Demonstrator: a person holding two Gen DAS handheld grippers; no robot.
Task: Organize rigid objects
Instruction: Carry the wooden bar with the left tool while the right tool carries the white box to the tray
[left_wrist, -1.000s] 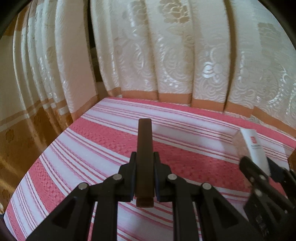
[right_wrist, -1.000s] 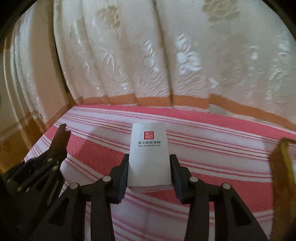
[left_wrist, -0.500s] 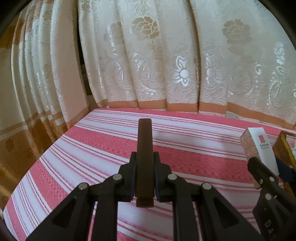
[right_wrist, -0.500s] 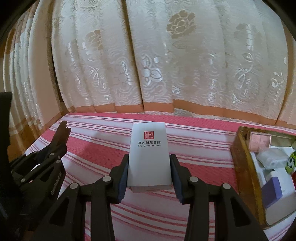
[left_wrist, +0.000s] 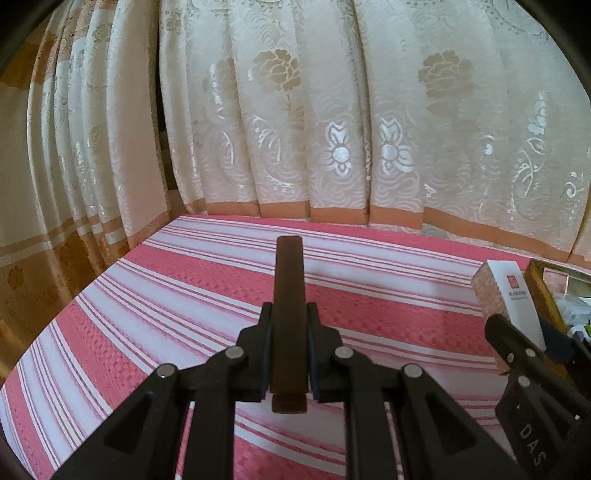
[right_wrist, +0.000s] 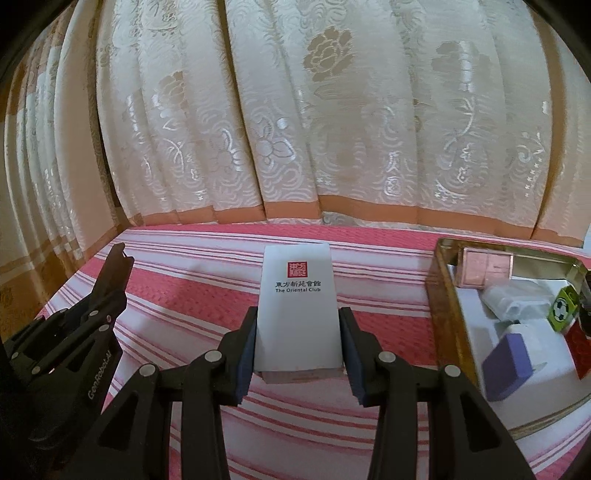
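Two loads carried at once, above the pink-and-white striped cloth (left_wrist: 207, 295). Left gripper (left_wrist: 289, 343) clamped on a dark brown flat wooden bar (left_wrist: 289, 295); right gripper (right_wrist: 297, 343) clamped on a white card box printed "The Oriental Club" (right_wrist: 297, 314). Gold-rimmed metal tray (right_wrist: 443, 295), holding small items, lies to the right. Likely mid-transport; next, lower the box into a free patch of tray.
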